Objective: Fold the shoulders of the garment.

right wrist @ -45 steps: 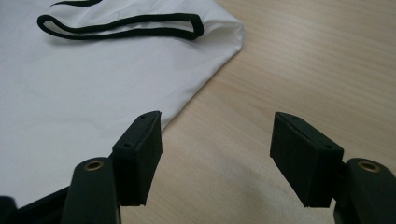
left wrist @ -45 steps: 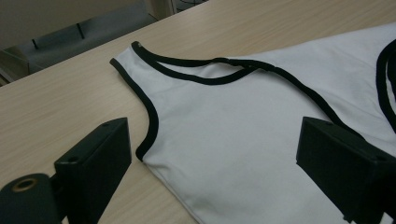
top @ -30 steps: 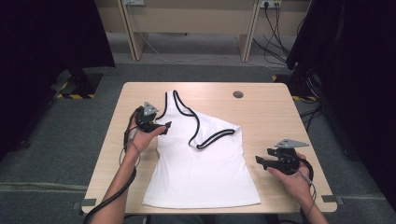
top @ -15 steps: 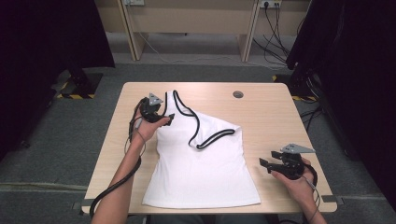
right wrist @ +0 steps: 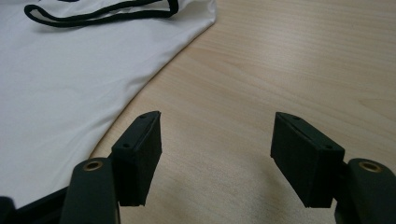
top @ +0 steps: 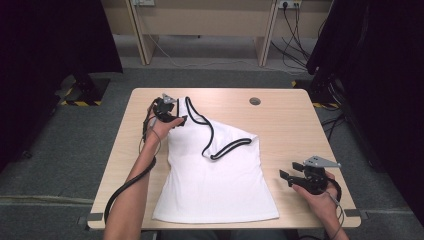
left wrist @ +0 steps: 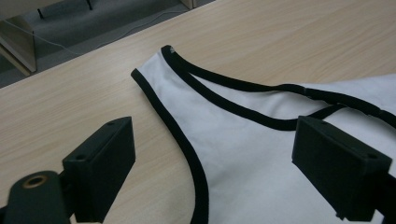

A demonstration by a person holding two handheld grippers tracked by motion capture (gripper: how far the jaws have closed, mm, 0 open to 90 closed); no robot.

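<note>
Centrally, the wooden table (top: pixel 300 130) fills the middle of the high view, with a white tank top (top: pixel 215 175) trimmed in black spread flat across its middle and lower centre. One shoulder strap (top: pixel 192 111) reaches toward the upper left of the table, while the other strap (top: pixel 230 147) lies folded over the chest. At the strap's upper left end the left gripper (top: pixel 176 120) hovers with its jaws wide apart, the black edging between them in the left gripper view, unpinched. Toward the lower right, the right gripper (top: pixel 291 172) sits over bare wood just beside the shirt's side edge, jaws parted, nothing between them.
</note>
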